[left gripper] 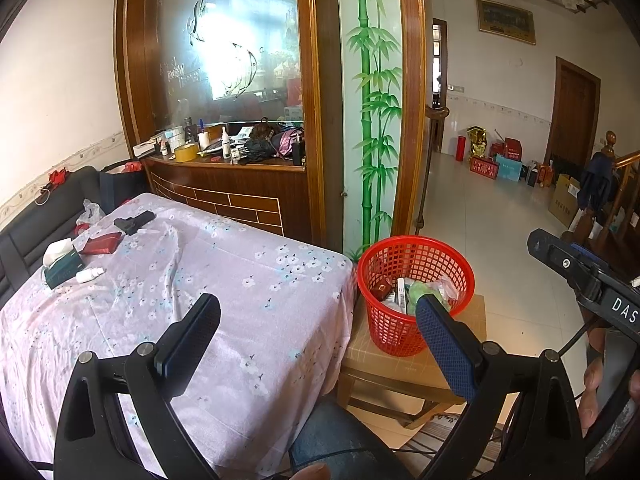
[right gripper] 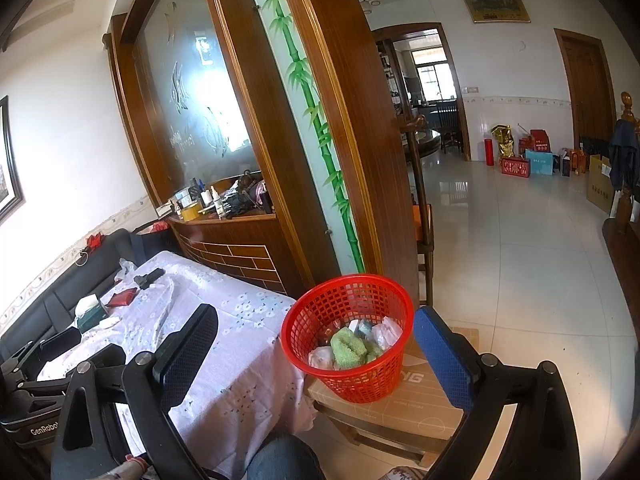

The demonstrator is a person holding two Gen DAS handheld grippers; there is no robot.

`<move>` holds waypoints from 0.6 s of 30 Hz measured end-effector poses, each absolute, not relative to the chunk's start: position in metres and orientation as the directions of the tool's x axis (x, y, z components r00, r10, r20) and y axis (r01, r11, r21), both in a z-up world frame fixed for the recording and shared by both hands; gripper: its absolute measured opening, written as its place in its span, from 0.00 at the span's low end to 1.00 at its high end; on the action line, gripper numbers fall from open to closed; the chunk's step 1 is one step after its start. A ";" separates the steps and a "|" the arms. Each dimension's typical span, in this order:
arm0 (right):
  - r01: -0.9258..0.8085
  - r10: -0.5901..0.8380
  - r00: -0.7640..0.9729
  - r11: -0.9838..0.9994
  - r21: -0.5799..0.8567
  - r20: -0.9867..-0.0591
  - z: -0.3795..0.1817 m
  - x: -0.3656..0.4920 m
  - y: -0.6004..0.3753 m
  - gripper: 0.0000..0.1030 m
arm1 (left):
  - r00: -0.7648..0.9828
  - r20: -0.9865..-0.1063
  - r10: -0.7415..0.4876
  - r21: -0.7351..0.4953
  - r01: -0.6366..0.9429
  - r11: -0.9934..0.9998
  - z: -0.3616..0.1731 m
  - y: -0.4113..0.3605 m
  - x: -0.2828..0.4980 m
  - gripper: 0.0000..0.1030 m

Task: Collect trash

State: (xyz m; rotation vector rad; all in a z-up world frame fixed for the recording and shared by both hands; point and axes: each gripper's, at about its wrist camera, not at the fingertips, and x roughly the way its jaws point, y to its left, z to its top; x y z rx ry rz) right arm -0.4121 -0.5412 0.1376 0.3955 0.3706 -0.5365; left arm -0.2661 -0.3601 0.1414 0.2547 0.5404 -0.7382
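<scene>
Bench (left gripper: 224, 280): covered by a pale lilac cloth printed with small white and blue blossoms; it fills the space under and ahead of the left fingers.
Cardboard box (right gripper: 404, 404): flat, tan, lying on a low wooden stool; it carries the basket, just ahead of the right fingers.
Red basket (right gripper: 348, 344): round plastic lattice bin, open top, upright on the box, beside the bench's corner; in the right wrist view it sits between the two fingers, in the left wrist view just behind the blue-padded finger.
Trash in basket (right gripper: 350, 346): a fuzzy green wad in the middle, crumpled clear plastic wrap around it, pale packets behind; the left wrist view also shows a small red-brown box (left gripper: 382, 289) and a white carton edge.
Tissue pack (left gripper: 62, 260): dark green with white tissue sticking up, far left of the left fingers on the cloth.
Red wallet-like item (left gripper: 102, 243): flat, just beyond the tissue pack.
Black object (left gripper: 134, 221): farther along the cloth; kind unclear.
White small bottle (left gripper: 90, 275): lying on its side, touching the tissue pack's near edge.
Left gripper (left gripper: 320, 328): fingers spread wide, nothing between them, above the bench edge.
Right gripper (right gripper: 316, 344): fingers spread wide and empty, framing the basket from the near side.
</scene>
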 end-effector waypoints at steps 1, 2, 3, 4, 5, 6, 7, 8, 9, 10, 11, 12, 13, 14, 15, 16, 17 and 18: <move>0.556 -0.416 0.797 0.788 0.263 -0.437 0.137 -0.412 -0.541 0.97 | 0.612 -0.550 -0.568 0.034 0.696 0.717 0.141 -0.360 -0.266 0.95; 0.556 -0.416 0.797 0.788 0.263 -0.438 0.136 -0.411 -0.541 0.97 | 0.612 -0.551 -0.568 0.035 0.696 0.717 0.141 -0.360 -0.266 0.95; 0.556 -0.416 0.797 0.788 0.264 -0.437 0.136 -0.411 -0.542 0.97 | 0.612 -0.551 -0.568 0.034 0.696 0.717 0.142 -0.360 -0.266 0.95; 0.557 -0.417 0.797 0.788 0.264 -0.437 0.136 -0.411 -0.542 0.97 | 0.612 -0.551 -0.568 0.033 0.696 0.717 0.142 -0.360 -0.266 0.95; 0.557 -0.417 0.796 0.787 0.263 -0.438 0.135 -0.411 -0.542 0.97 | 0.612 -0.550 -0.568 0.032 0.695 0.718 0.142 -0.360 -0.266 0.95; 0.557 -0.417 0.796 0.787 0.264 -0.438 0.135 -0.411 -0.542 0.97 | 0.612 -0.550 -0.568 0.033 0.696 0.717 0.142 -0.361 -0.266 0.95; 0.558 -0.417 0.796 0.787 0.264 -0.438 0.134 -0.411 -0.542 0.97 | 0.613 -0.550 -0.568 0.034 0.696 0.717 0.142 -0.360 -0.266 0.95; 0.558 -0.417 0.796 0.787 0.264 -0.439 0.134 -0.410 -0.542 0.97 | 0.613 -0.551 -0.566 0.035 0.695 0.718 0.141 -0.360 -0.266 0.95; 0.558 -0.417 0.796 0.787 0.263 -0.439 0.135 -0.411 -0.542 0.97 | 0.612 -0.552 -0.567 0.033 0.695 0.718 0.142 -0.361 -0.266 0.95; 0.558 -0.418 0.796 0.787 0.263 -0.439 0.134 -0.411 -0.542 0.97 | 0.610 -0.552 -0.568 0.031 0.696 0.717 0.142 -0.360 -0.266 0.95; 0.556 -0.415 0.797 0.788 0.264 -0.439 0.135 -0.410 -0.543 0.97 | 0.611 -0.551 -0.568 0.033 0.696 0.717 0.142 -0.361 -0.266 0.95; 0.556 -0.415 0.797 0.788 0.264 -0.440 0.134 -0.411 -0.543 0.97 | 0.612 -0.551 -0.567 0.034 0.695 0.718 0.142 -0.361 -0.266 0.95; 0.556 -0.415 0.796 0.788 0.263 -0.440 0.133 -0.411 -0.543 0.97 | 0.612 -0.551 -0.568 0.034 0.696 0.717 0.142 -0.361 -0.266 0.95; 0.557 -0.415 0.796 0.788 0.263 -0.440 0.133 -0.411 -0.543 0.97 | 0.611 -0.552 -0.568 0.034 0.697 0.717 0.142 -0.360 -0.266 0.95; 0.557 -0.415 0.796 0.788 0.263 -0.441 0.133 -0.411 -0.543 0.97 | 0.612 -0.551 -0.568 0.034 0.696 0.717 0.142 -0.361 -0.266 0.95; 0.556 -0.414 0.796 0.788 0.264 -0.441 0.133 -0.411 -0.543 0.97 | 0.612 -0.552 -0.567 0.034 0.696 0.717 0.142 -0.360 -0.266 0.95; 0.556 -0.415 0.796 0.788 0.264 -0.440 0.133 -0.411 -0.543 0.97 | 0.611 -0.552 -0.567 0.034 0.696 0.717 0.141 -0.360 -0.266 0.95; 0.557 -0.416 0.796 0.788 0.263 -0.440 0.133 -0.411 -0.543 0.97 | 0.611 -0.552 -0.567 0.034 0.696 0.717 0.142 -0.361 -0.266 0.95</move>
